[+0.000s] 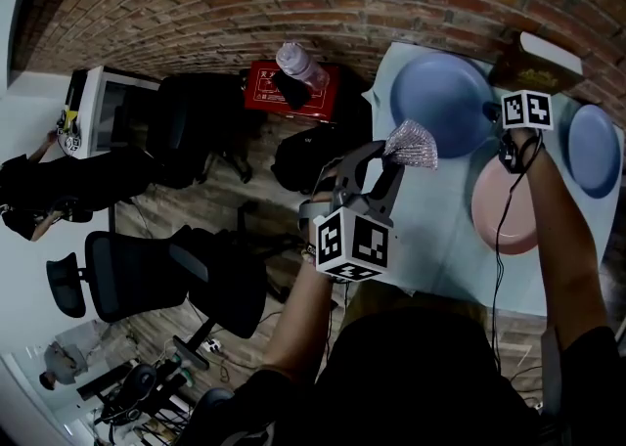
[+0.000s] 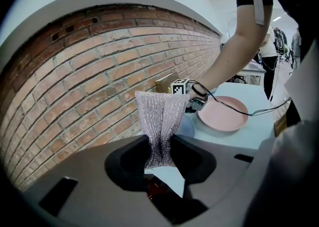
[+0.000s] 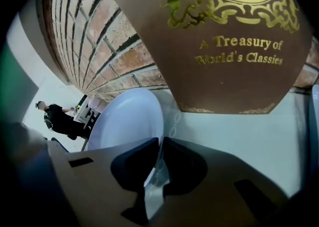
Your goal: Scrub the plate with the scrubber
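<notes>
A silvery mesh scrubber (image 1: 411, 144) (image 2: 160, 121) is pinched at its lower end by my left gripper (image 1: 377, 156) (image 2: 160, 147), which is shut on it and held in the air left of the table. A large blue plate (image 1: 440, 102) (image 3: 127, 119) lies at the table's far left. My right gripper (image 1: 497, 121) (image 3: 160, 152) is at that plate's right edge, its jaws closed on the thin rim. A pink plate (image 1: 499, 209) (image 2: 222, 114) lies nearer me, under my right forearm.
A brown book (image 1: 538, 63) (image 3: 219, 37) stands against the brick wall behind the plates. A second blue plate (image 1: 592, 149) lies at the pale table's (image 1: 440, 248) right edge. Left of the table are black office chairs (image 1: 147, 273), a red box (image 1: 293, 92) and a bottle (image 1: 301, 65).
</notes>
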`<action>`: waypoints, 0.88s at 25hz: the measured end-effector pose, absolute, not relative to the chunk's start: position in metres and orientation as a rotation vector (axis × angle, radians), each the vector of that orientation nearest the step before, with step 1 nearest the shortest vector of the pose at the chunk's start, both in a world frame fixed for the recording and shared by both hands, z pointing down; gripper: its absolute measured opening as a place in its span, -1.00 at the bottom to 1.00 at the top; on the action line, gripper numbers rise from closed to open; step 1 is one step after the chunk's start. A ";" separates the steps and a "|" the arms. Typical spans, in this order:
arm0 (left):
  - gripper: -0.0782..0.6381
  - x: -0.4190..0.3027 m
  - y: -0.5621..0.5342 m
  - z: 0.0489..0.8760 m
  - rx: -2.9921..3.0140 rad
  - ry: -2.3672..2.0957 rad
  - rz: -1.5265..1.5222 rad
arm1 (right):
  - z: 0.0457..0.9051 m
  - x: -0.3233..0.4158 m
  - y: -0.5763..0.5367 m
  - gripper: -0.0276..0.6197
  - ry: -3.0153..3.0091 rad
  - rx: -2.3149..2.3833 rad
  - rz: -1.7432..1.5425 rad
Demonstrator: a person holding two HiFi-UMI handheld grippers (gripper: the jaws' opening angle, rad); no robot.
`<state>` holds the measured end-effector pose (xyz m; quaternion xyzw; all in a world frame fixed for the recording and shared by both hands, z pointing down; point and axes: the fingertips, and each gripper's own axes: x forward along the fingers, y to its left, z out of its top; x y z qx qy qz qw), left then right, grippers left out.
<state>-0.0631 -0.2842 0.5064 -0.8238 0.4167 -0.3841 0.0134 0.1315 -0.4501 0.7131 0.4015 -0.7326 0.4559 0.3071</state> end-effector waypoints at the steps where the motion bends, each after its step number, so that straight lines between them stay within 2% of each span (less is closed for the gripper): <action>1: -0.37 -0.064 -0.283 0.507 -2.567 1.299 -1.197 | 0.714 0.131 -0.450 -0.73 -1.941 1.057 1.210; 6: -0.37 -0.067 -0.277 0.504 -2.592 1.309 -1.178 | 0.696 0.132 -0.450 -0.78 -1.978 1.121 1.326; 10: -0.37 -0.073 -0.275 0.497 -2.594 1.327 -1.148 | 0.665 0.128 -0.437 -0.78 -2.053 1.166 1.242; 22: -0.37 -0.074 -0.251 0.451 -2.545 1.291 -1.061 | 0.507 0.126 -0.353 -0.78 -2.291 1.496 1.160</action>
